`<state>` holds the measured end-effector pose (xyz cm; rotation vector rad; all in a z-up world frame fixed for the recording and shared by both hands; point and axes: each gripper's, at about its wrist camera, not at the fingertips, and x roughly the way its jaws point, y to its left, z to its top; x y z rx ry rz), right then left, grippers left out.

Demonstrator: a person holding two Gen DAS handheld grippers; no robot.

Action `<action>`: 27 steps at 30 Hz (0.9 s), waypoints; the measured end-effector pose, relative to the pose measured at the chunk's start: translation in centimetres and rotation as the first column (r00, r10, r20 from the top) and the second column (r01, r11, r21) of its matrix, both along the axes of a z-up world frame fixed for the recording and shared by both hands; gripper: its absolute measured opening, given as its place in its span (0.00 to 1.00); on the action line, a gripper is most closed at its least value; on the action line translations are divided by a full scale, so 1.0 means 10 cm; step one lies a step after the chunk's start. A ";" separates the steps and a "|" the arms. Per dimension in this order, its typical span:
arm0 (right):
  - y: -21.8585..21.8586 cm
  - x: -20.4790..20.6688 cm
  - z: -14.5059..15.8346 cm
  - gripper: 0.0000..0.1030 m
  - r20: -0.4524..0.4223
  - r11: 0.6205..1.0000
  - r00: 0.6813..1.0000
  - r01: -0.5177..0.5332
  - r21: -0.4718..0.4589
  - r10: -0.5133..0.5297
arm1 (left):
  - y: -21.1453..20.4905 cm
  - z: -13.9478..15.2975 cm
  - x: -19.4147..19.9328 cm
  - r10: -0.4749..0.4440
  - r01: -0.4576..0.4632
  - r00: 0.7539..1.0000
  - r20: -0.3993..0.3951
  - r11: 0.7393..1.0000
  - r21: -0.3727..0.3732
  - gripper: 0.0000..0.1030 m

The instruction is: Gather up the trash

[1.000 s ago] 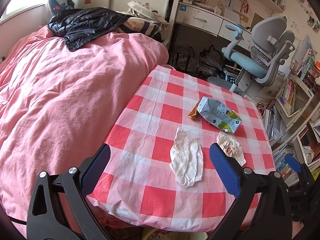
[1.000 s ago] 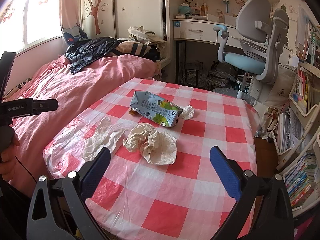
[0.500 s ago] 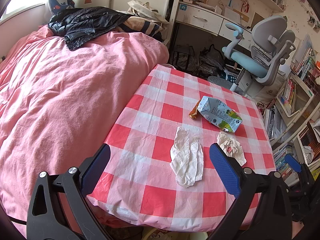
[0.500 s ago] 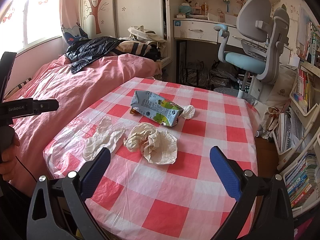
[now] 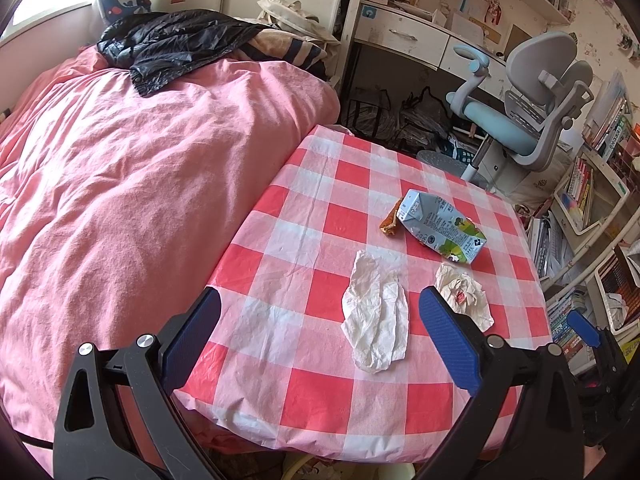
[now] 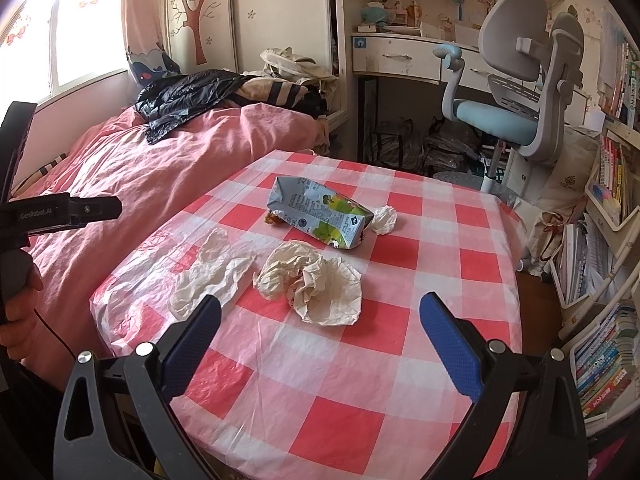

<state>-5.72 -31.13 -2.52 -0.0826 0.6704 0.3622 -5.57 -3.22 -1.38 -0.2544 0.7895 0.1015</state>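
Note:
On the red-and-white checked table (image 6: 400, 360) lie a crushed drink carton (image 6: 320, 216) (image 5: 442, 228), a big crumpled paper wad (image 6: 316, 280) (image 5: 462, 292), a flat white tissue (image 6: 212, 276) (image 5: 376, 328), a small tissue ball (image 6: 384, 219) and an orange-brown wrapper scrap (image 5: 390, 222). My right gripper (image 6: 320, 336) stands open above the near table edge, just short of the big wad, holding nothing. My left gripper (image 5: 320, 330) is open at the table's left corner, with the flat tissue between its fingers' line and a little ahead. The left gripper's body (image 6: 60, 212) and a hand show at the right wrist view's left edge.
A bed with a pink duvet (image 5: 140, 180) and a black jacket (image 5: 176, 44) borders the table's left side. Behind the table are a desk (image 6: 400, 56), a grey-and-blue office chair (image 6: 516, 92) and dark bags underneath. Bookshelves (image 6: 608, 240) line the right.

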 end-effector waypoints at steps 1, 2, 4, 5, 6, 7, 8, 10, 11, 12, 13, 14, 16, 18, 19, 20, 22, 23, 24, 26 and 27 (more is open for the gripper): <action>0.00 0.00 0.00 0.93 -0.001 1.000 1.000 -0.002 -0.001 0.002 | 0.00 0.00 0.00 0.001 -0.001 1.000 0.000 1.000 -0.001 0.93; 0.00 0.00 0.00 0.93 -0.003 1.000 1.000 -0.003 -0.002 0.003 | 0.00 0.00 0.01 0.001 -0.001 1.000 0.000 1.000 -0.001 0.93; 0.01 0.00 -0.01 0.93 -0.005 1.000 1.000 -0.005 -0.003 0.005 | 0.01 0.00 0.00 0.005 -0.005 1.000 -0.001 1.000 -0.006 0.93; 0.00 0.01 -0.01 0.93 -0.006 1.000 1.000 -0.006 -0.004 0.006 | 0.02 -0.02 -0.01 0.008 -0.008 1.000 -0.003 1.000 -0.011 0.93; 0.01 0.01 -0.01 0.93 -0.008 1.000 1.000 -0.007 -0.006 0.007 | 0.05 -0.03 -0.01 0.009 -0.009 1.000 -0.007 1.000 -0.019 0.93; 0.01 0.02 -0.01 0.93 -0.010 1.000 1.000 -0.008 -0.007 0.008 | 0.08 -0.04 -0.01 0.011 -0.012 1.000 -0.012 1.000 -0.029 0.93; 0.02 0.01 -0.01 0.93 -0.012 1.000 1.000 -0.007 -0.008 0.007 | 0.10 -0.06 -0.01 0.017 -0.018 1.000 -0.017 0.999 -0.039 0.93; 0.01 0.03 -0.02 0.93 -0.015 1.000 1.000 -0.007 -0.010 0.007 | 0.16 -0.08 0.00 0.031 -0.032 0.999 -0.026 0.998 -0.055 0.93; 0.02 0.03 -0.02 0.93 -0.017 1.000 1.000 -0.008 -0.011 0.007 | 0.18 -0.09 0.00 0.037 -0.039 0.999 -0.029 0.997 -0.062 0.93; 0.02 0.03 -0.02 0.93 -0.019 1.000 1.000 -0.009 -0.012 0.009 | 0.19 -0.10 -0.01 0.043 -0.045 0.999 -0.032 0.997 -0.068 0.93; 0.01 0.04 -0.02 0.93 -0.021 1.000 1.000 -0.010 -0.012 0.010 | 0.20 -0.11 -0.02 0.047 -0.049 0.998 -0.034 0.996 -0.072 0.93; 0.01 0.04 -0.03 0.93 -0.024 1.000 1.000 -0.011 -0.012 0.011 | 0.21 -0.11 -0.01 0.049 -0.051 0.998 -0.038 0.996 -0.074 0.93; -0.01 0.05 -0.03 0.93 -0.030 1.000 0.999 -0.011 -0.009 0.011 | 0.20 -0.12 0.01 0.048 -0.051 0.998 -0.049 0.996 -0.076 0.93; -0.02 0.07 -0.04 0.93 -0.040 1.000 0.999 -0.012 -0.005 0.012 | 0.19 -0.13 0.03 0.044 -0.048 0.997 -0.058 0.996 -0.070 0.93; -0.02 0.07 -0.04 0.93 -0.042 1.000 0.999 -0.014 -0.002 0.013 | 0.18 -0.14 0.03 0.041 -0.045 0.997 -0.060 0.997 -0.065 0.93; -0.03 0.07 -0.04 0.93 -0.043 1.000 0.999 -0.015 0.002 0.015 | 0.17 -0.14 0.04 0.040 -0.043 0.997 -0.061 0.997 -0.061 0.93; -0.04 0.06 -0.03 0.93 -0.043 1.000 0.999 -0.017 0.008 0.017 | 0.14 -0.14 0.04 0.035 -0.038 0.997 -0.064 0.998 -0.051 0.93; -0.05 0.06 -0.03 0.93 -0.045 1.000 0.999 -0.017 0.010 0.017 | 0.14 -0.14 0.05 0.033 -0.036 0.997 -0.065 0.998 -0.048 0.93; -0.05 0.06 -0.03 0.93 -0.045 1.000 0.999 -0.016 0.008 0.016 | 0.14 -0.15 0.05 0.033 -0.036 0.997 -0.067 0.998 -0.046 0.93; -0.05 0.07 -0.04 0.93 -0.052 1.000 0.999 -0.013 0.010 0.013 | 0.14 -0.16 0.05 0.036 -0.040 0.997 -0.074 0.998 -0.044 0.93; -0.06 0.09 -0.05 0.93 -0.061 1.000 0.998 -0.011 0.013 0.012 | 0.14 -0.18 0.06 0.038 -0.042 0.996 -0.081 0.998 -0.042 0.93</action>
